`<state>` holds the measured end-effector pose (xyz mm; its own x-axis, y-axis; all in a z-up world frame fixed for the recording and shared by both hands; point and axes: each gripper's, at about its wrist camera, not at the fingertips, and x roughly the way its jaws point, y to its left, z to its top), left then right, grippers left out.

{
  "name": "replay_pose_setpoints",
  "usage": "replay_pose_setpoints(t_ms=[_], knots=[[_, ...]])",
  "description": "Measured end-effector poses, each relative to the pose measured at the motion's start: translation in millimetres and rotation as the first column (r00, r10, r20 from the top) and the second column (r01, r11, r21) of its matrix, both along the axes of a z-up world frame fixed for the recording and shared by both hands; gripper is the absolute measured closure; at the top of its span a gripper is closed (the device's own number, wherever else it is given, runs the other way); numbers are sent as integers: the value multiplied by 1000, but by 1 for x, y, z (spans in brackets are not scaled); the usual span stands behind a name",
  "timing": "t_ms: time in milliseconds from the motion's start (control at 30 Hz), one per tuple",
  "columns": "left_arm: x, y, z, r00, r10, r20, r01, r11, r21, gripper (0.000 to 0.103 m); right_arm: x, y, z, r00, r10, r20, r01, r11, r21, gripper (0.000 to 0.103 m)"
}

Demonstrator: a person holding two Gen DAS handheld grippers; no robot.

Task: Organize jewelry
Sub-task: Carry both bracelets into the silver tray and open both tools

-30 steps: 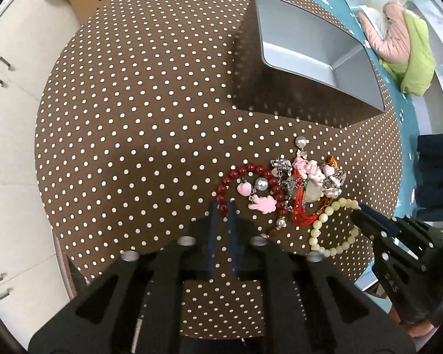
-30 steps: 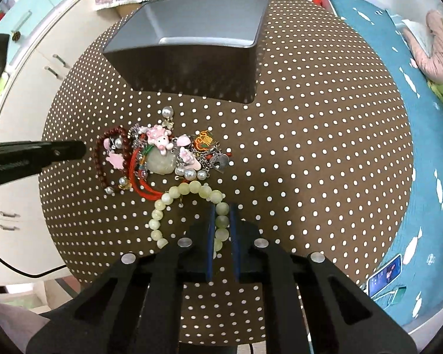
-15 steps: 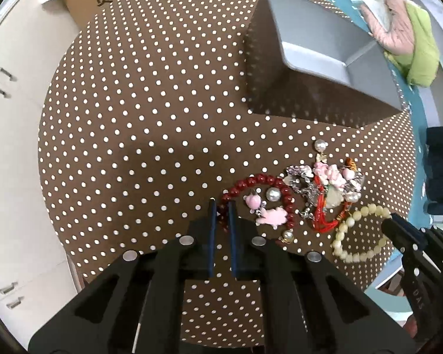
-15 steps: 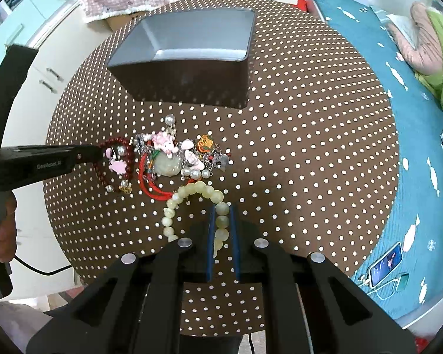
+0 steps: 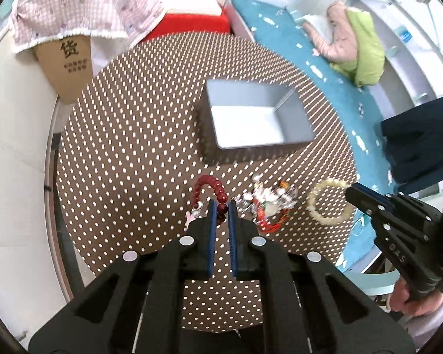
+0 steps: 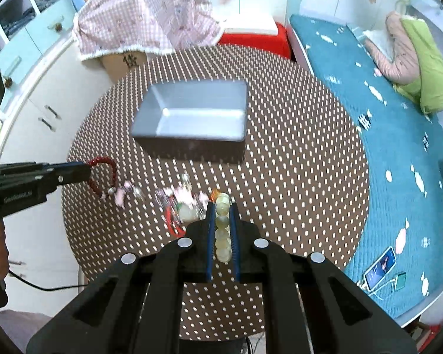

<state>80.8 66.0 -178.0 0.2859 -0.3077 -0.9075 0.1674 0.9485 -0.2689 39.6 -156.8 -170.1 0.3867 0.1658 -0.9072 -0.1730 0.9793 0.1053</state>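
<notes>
My left gripper (image 5: 221,206) is shut on a dark red bead bracelet (image 5: 211,187) and holds it lifted above the dotted table; pink charms dangle from it (image 6: 119,196). My right gripper (image 6: 221,208) is shut on a pale jade bead bracelet (image 6: 223,224), also seen hanging from its tip in the left wrist view (image 5: 327,203). A tangle of charms and red cord (image 5: 268,206) lies on the table between the two grippers. An empty grey metal box (image 5: 251,124) stands beyond it, also in the right wrist view (image 6: 192,121).
The round table has a brown white-dotted cloth (image 5: 138,147). A cardboard box (image 5: 68,67) under a pink checked cloth stands behind it, white cabinets to the left, a teal bed (image 6: 384,147) to the right with a phone (image 6: 381,265) on it.
Both grippers have risen well above the table, each lifting its bracelet off the pile. The red and the jade bracelets have pulled apart from the tangle.
</notes>
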Motion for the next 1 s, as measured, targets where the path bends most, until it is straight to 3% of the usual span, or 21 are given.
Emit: replay_pose_setpoints(t_ms=[200,400,567,767,1000], knots=[[-1,-10,39,998,6,65,-4,999,-32,96,17,6,25,996,47,70,-49,998,29,95],[35,-34,54,994,28,109,-23,998,-54,96,54,6,34,988,113,109,-119,992,51,95],[65,-57,44,994,44,103,-39,998,-57,96,85,6,31,980,157,124,-165,985,59,94],[91,-65,12,996,73,50,-70,996,-59,95,116,9,4,980,188,65,-193,977,92,94],[100,-63,-17,997,76,-19,-76,997,-7,94,124,12,-15,980,199,-3,-198,973,116,91]])
